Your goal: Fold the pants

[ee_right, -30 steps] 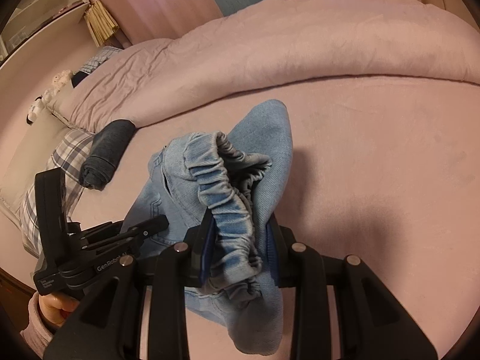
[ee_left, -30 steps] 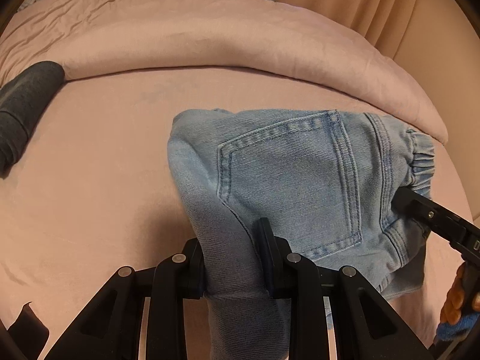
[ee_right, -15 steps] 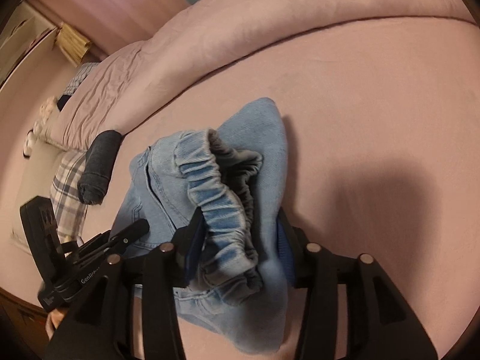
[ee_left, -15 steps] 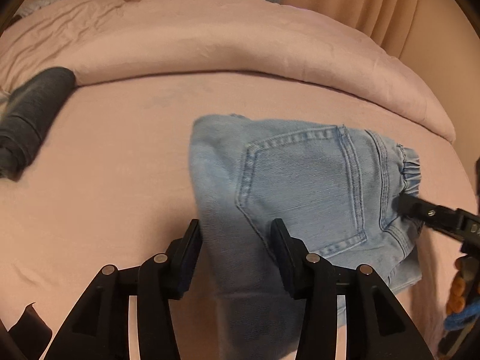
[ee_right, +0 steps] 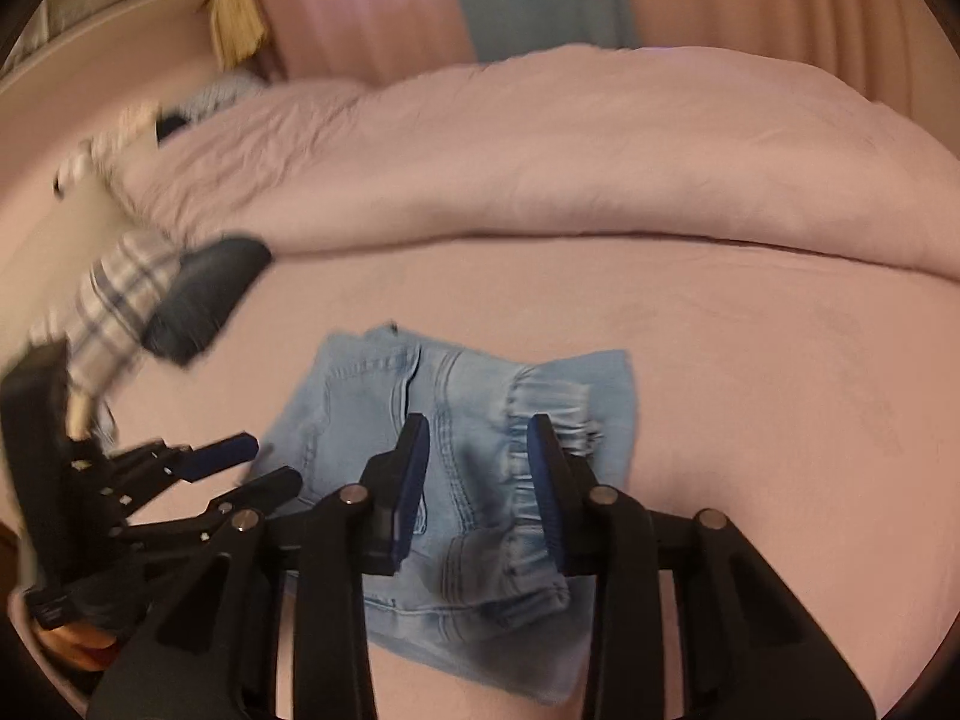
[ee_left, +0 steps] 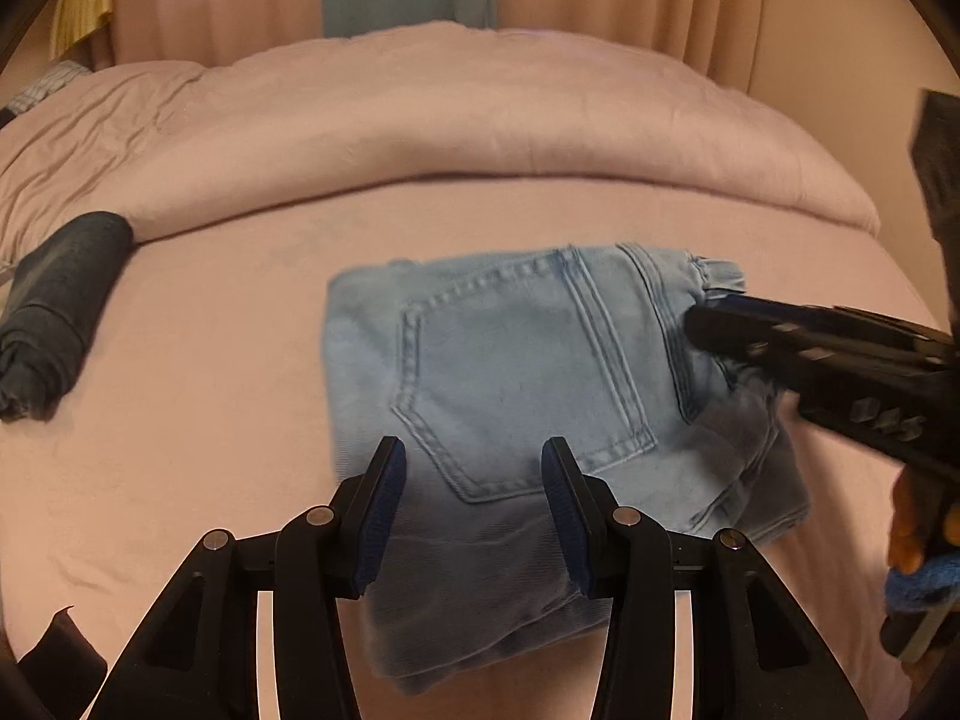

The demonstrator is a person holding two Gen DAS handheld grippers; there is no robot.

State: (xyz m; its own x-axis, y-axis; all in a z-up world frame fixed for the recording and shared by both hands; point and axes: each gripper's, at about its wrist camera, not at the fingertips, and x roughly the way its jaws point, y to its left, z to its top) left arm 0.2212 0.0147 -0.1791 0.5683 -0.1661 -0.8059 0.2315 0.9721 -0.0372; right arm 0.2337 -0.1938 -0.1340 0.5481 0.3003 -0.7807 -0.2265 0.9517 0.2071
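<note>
We see folded light-blue pants (ee_left: 540, 384) lying flat on pink bed (ee_left: 198, 396), back pocket up, elastic waistband toward our right. Our left gripper (ee_left: 471, 498) spread wide, hovering over near edge of pants, holding nothing. Our right gripper (ee_right: 477, 480) likewise spread, above waistband, nothing between its fingers. Rolled dark garment (ee_left: 60, 312) well apart at left, beside bunched pink duvet (ee_left: 480, 120).

Pink bed sheet (ee_left: 210, 420); bunched pink duvet (ee_left: 480, 120) behind; pink curtains (ee_right: 360, 6) beyond.
</note>
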